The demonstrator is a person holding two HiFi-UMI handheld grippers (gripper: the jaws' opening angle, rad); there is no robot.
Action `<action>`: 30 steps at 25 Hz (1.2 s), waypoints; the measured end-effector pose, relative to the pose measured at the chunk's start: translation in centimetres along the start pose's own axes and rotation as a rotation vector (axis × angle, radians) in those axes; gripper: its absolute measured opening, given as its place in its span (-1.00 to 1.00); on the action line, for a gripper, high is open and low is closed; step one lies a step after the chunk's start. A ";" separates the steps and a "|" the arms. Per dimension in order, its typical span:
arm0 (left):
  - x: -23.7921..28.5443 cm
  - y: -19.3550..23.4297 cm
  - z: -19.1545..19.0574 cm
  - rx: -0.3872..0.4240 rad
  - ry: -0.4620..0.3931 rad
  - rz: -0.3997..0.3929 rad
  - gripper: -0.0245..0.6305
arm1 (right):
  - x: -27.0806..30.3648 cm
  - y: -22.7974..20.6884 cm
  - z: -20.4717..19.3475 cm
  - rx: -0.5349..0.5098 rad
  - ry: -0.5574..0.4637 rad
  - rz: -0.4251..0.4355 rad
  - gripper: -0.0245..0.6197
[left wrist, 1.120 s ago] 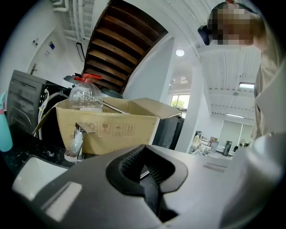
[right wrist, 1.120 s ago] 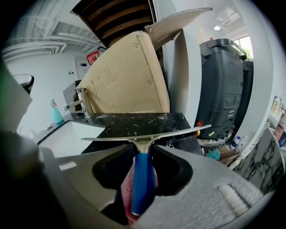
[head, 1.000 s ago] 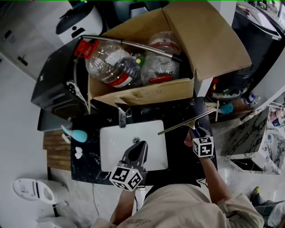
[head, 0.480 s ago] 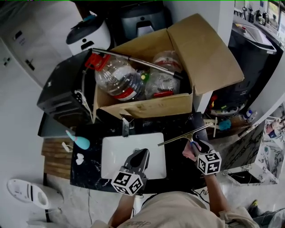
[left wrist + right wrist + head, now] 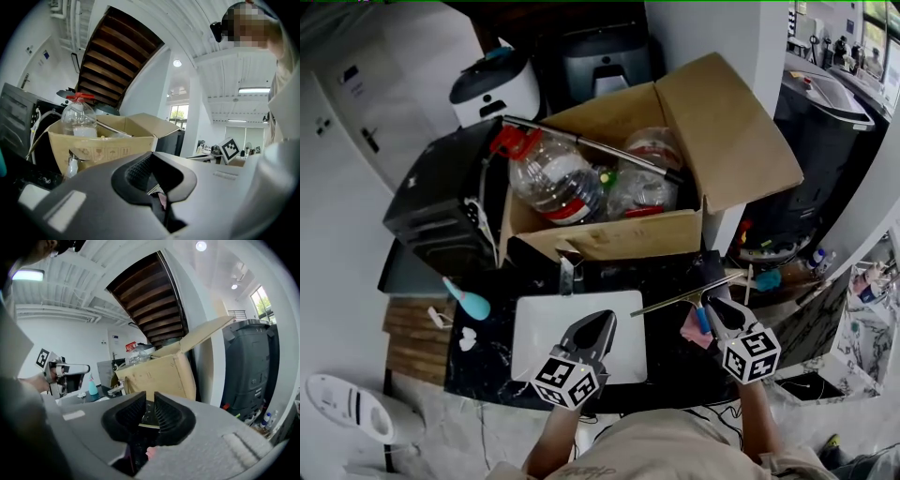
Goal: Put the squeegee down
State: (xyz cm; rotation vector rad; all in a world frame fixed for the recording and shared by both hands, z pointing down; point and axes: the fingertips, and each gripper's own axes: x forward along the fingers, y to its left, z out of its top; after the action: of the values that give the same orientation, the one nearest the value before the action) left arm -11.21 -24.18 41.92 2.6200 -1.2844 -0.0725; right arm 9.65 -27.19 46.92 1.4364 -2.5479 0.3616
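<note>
Black counter (image 5: 492, 361) holds squeegee (image 5: 684, 298); R gripper (image 5: 718, 307) has risen off it, jaws closing, nothing btwn. L gripper (image 5: 602, 322) jaws clenched, empty.

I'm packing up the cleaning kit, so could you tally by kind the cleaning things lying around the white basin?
Squeegee: 1
Pink cloth: 1
Teal bottle: 1
Teal-headed tool, at the right edge: 1
Total: 4
</note>
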 end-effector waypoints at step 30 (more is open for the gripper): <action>-1.1 -1.2 6.2 0.091 -0.111 -0.041 -0.88 | -5.2 4.6 10.5 -0.261 -0.277 -0.061 -0.92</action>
State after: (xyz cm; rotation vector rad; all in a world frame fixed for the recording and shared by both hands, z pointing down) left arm -11.87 -23.70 35.54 2.7550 -1.2975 -0.1726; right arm 7.88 -23.90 34.87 1.5487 -2.6261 -0.1874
